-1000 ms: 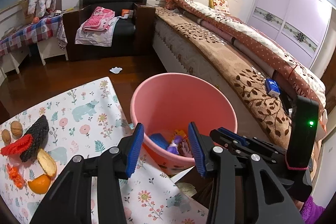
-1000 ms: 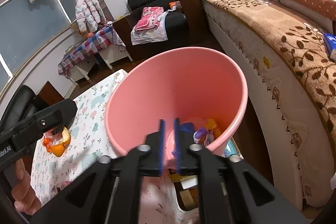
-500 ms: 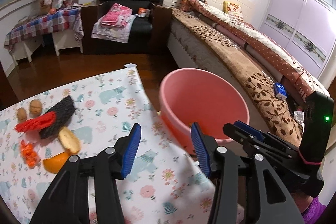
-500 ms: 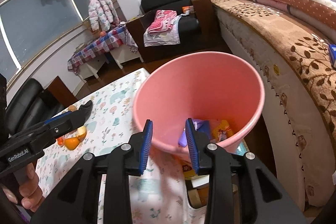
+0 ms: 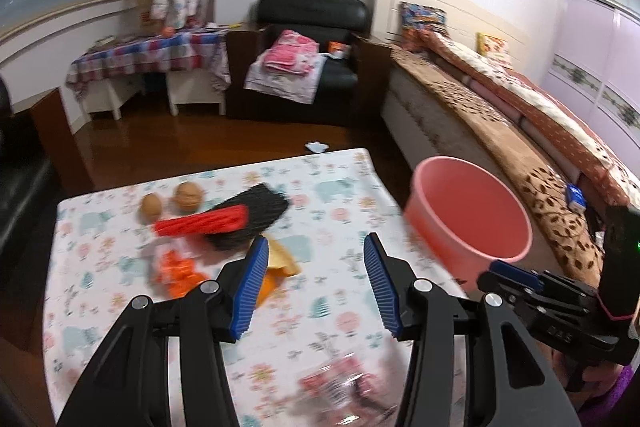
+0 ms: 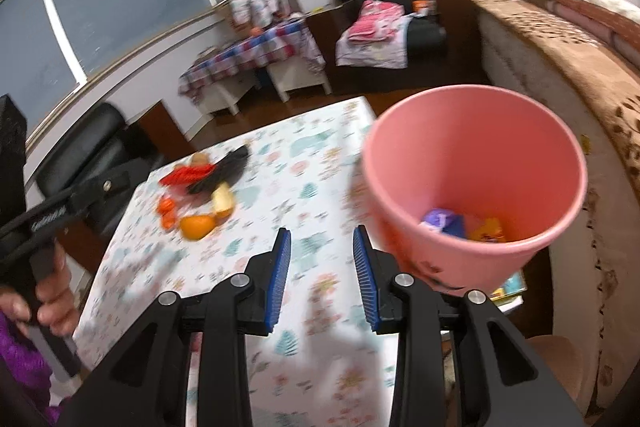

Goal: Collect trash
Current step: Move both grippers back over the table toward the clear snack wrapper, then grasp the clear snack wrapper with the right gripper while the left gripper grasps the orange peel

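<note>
Both grippers have swung from the pink bin (image 6: 476, 187) toward the table's scraps (image 5: 224, 239) (next pickup, likely), left gripper (image 5: 316, 283) and right gripper (image 6: 322, 279) both with fingers apart and empty.

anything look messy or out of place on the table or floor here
Yes. Orange peel scraps and a peeled piece of fruit lie loose on the floral tablecloth beside a black and red knit item. A white scrap lies on the wooden floor.

Even indoor light is filling the room; motion blur is smearing the desk (image 5: 328, 307) and pink bucket (image 6: 472, 187), while fisheye distortion is bending the edges.
</note>
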### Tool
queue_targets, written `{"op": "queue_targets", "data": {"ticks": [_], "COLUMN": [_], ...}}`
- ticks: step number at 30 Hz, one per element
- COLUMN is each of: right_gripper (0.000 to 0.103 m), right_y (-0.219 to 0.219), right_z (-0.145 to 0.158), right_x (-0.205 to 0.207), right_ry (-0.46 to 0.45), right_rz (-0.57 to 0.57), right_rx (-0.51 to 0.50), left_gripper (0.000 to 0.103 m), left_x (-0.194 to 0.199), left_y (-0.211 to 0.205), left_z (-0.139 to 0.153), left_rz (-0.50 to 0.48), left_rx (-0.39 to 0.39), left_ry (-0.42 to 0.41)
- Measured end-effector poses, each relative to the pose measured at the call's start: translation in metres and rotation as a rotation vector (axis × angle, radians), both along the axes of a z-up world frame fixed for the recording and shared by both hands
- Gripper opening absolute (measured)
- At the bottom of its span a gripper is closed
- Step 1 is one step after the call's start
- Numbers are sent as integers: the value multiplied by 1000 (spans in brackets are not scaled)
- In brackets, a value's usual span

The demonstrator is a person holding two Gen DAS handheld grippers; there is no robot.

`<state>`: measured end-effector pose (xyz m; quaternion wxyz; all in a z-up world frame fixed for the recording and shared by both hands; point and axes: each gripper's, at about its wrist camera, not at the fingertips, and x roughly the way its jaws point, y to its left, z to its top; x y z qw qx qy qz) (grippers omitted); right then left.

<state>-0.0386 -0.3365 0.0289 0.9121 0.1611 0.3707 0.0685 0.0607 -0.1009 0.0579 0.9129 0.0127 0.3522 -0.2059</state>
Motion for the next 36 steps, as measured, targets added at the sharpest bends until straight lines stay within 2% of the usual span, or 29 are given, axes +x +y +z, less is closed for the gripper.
{"op": "queue_targets", "data": {"ticks": [7,14,15,16,24,32,34,36], "right_gripper": [33,33,37,46,48,48,42,31], "right_y": [33,63,65,70,93,106,108,109], "right_z": [-10,-24,-26,-28,-47,-48,-49,-49], "right_x": [2,0,0,0,9,13,13,14], "right_ry": [117,205,213,225,312,281,277,274], "right_rz": [210,363,374,392,446,460,464,465], "right_rx": [73,107,107,112,57,-1,-7,-18], "left_gripper": [49,49,49,49,49,49,49,49], "left_x": [-5,-10,-11,-11,-13,-8,-7,-7], "left_y": [42,67,70,72,87,106,109,111], "left_z": [-13,-28,-29,-30,-40,-48,-51,-53], "left_rz": [82,136,142,148,168,211,216,214], "left_rx": [1,-12,-14,-17,-33,-46,-51,-56], "left_ry": [34,71,74,77,98,117,125,130]}}
